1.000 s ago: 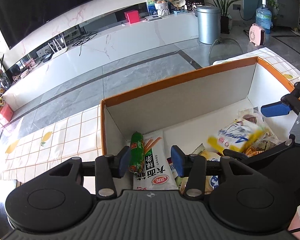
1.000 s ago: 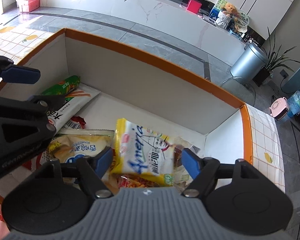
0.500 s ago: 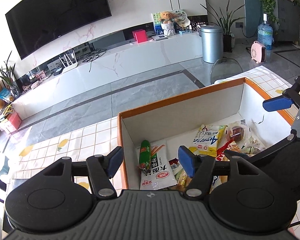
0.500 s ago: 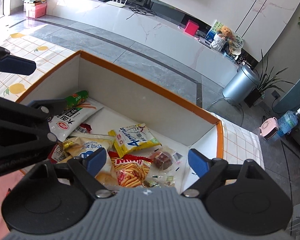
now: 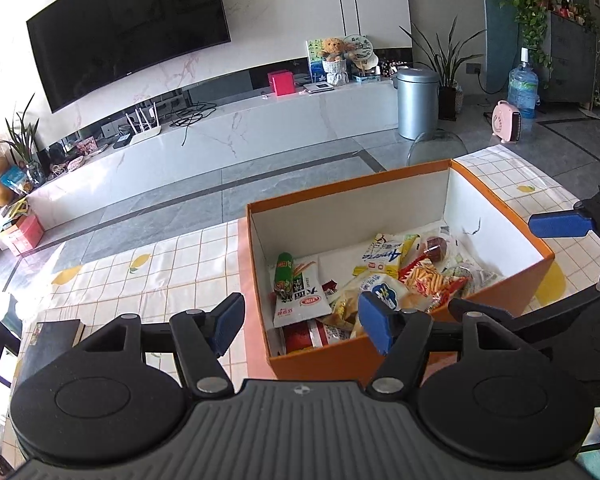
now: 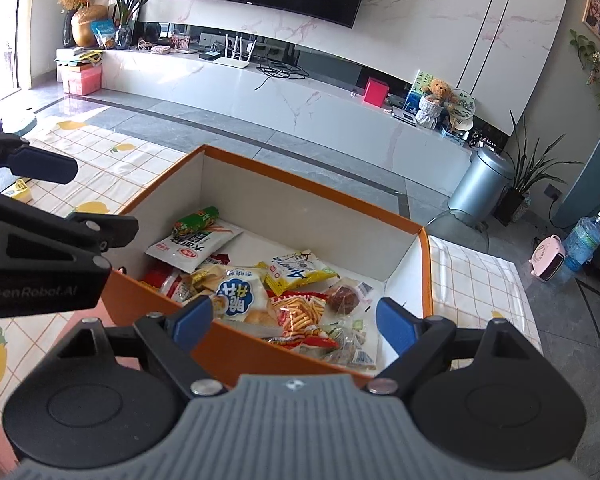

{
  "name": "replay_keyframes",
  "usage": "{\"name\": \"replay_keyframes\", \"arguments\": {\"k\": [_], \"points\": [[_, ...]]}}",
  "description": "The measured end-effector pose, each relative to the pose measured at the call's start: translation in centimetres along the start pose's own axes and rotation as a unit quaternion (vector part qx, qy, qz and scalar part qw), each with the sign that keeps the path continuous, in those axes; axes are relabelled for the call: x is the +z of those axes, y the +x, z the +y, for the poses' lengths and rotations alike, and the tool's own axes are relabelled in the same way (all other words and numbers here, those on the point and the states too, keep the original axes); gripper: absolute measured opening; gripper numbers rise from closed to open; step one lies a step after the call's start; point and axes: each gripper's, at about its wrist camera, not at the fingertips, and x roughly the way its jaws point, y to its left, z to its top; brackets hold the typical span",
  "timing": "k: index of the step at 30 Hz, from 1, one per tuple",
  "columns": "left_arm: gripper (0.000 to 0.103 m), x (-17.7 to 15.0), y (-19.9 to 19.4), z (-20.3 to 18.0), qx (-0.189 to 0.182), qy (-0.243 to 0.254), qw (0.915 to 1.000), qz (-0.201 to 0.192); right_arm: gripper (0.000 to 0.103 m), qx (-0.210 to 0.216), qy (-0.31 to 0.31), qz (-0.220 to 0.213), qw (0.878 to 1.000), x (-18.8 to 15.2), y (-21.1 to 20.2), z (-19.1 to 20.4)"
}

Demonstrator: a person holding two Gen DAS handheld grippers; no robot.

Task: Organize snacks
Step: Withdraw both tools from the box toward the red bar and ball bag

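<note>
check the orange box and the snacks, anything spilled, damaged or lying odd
Nothing has spilled: every snack packet lies inside the orange cardboard box. They sit in a loose, overlapping heap, with the green sausage stick resting across the white noodle-stick packet. A small dark scribble marks the white inner wall. Both tools are open.

Snack packets lie jumbled flat in the open orange box (image 6: 236, 364): green sausage (image 6: 196, 219) on a white pack (image 6: 194, 246), yellow pack (image 6: 296, 272) mid-box.

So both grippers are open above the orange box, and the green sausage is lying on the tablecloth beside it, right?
Not quite. The green sausage lies inside the orange box, on a white snack packet, as the right wrist view shows. Both the left gripper and right gripper are open.
</note>
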Motion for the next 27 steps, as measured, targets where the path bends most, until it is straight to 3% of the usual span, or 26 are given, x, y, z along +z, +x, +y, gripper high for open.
{"name": "replay_keyframes", "arguments": {"k": [10,19,27], "points": [[0.079,-5.2,-2.4,-0.5,-0.038,-0.041,0.9983,0.016,0.090,0.005,0.073,0.000,0.997,-6.2,-3.0,0.5],[0.079,-9.4,-2.9,-0.5,-0.058,-0.060,0.9959,0.034,0.090,0.010,0.120,0.031,0.992,-11.1,-3.0,1.3],[0.079,-11.2,-1.7,-0.4,-0.082,-0.060,0.9936,0.049,0.091,0.018,0.145,0.053,0.988,-13.6,-1.9,1.7]]}}
